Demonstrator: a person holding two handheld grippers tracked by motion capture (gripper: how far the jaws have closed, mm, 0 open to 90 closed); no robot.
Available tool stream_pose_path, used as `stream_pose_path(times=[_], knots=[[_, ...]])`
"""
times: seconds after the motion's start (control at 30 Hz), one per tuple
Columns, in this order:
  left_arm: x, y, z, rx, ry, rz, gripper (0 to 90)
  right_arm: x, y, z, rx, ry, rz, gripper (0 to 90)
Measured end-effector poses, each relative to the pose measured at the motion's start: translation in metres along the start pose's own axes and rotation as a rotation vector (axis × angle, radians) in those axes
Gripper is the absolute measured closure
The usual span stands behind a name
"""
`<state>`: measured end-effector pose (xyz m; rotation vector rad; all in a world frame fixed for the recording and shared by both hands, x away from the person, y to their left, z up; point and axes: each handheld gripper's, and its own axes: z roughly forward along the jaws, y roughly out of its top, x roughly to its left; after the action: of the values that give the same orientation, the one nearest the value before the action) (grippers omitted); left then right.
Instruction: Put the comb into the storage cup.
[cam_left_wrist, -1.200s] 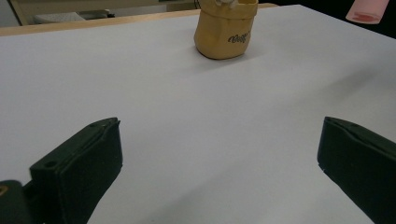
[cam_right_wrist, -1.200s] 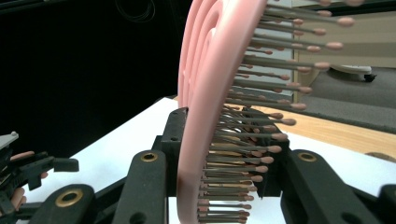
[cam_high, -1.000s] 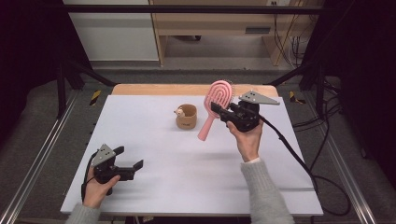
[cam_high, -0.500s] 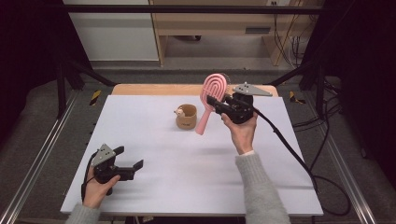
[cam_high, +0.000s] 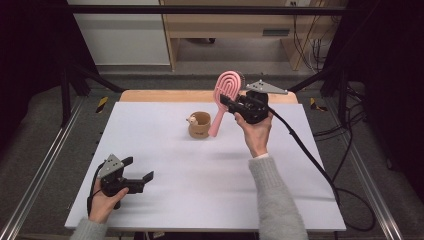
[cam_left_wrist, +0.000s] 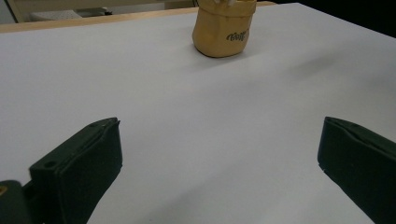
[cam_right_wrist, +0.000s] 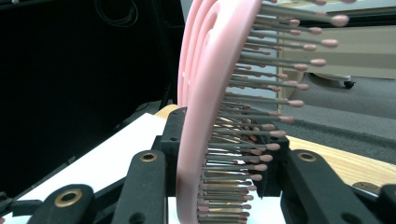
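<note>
Beside the brown cup, a pink hairbrush is clamped by the right gripper, jaws closed on its head; over the last second it has been carried nearer the cup, handle lowered, suggesting insertion. The left gripper is held wide open, empty. The cup's contents cannot be made out.

One pink hairbrush is counted, and one small tan cup. One white table is seen. Two grippers are held: a left gripper and a right gripper. Two hands are counted.
</note>
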<state>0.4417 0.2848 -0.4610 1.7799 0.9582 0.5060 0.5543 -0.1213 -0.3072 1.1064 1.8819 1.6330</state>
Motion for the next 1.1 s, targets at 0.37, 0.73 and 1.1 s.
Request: stream_pose_path(times=[0.37, 0.73, 1.1], knots=[[0.000, 0.000, 0.000, 0.004, 0.000, 0.001, 0.0, -0.004, 0.005, 0.012, 0.003, -0.012, 0.004, 63.3], [0.001, 0.000, 0.000, 0.005, -0.004, 0.001, 0.0, -0.009, 0.009, 0.023, 0.012, -0.029, 0.008, 63.3], [0.001, 0.000, 0.000, 0.004, -0.004, 0.003, 0.0, -0.010, 0.012, 0.036, 0.018, -0.043, 0.004, 63.3]])
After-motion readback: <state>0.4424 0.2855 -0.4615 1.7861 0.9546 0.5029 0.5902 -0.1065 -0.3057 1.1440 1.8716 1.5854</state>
